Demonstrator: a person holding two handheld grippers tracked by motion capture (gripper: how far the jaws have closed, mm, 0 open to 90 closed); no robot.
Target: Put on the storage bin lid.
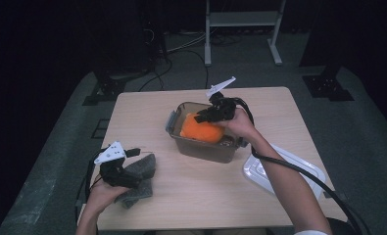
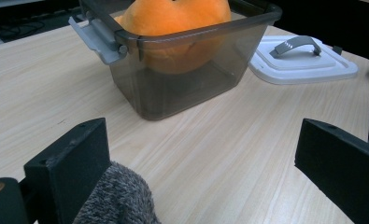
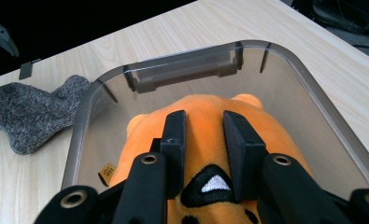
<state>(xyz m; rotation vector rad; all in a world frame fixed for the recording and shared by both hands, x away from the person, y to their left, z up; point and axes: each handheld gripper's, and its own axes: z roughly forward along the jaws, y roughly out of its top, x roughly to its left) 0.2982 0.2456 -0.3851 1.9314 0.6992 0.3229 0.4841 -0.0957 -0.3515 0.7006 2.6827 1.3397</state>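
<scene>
The right gripper [image 3: 204, 135] is pinching the orange plush toy [image 1: 202, 129] with narrow jaws, inside the smoky plastic bin [image 1: 215, 149] on the worktop [image 1: 196, 191]. The left gripper [image 2: 196, 168] is standing wide open beside a grey knit sock [image 1: 141, 169].

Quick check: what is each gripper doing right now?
Left gripper: open, jaws wide, grey knit cloth beside one jaw.
Right gripper: closed on orange plush toy.
</scene>
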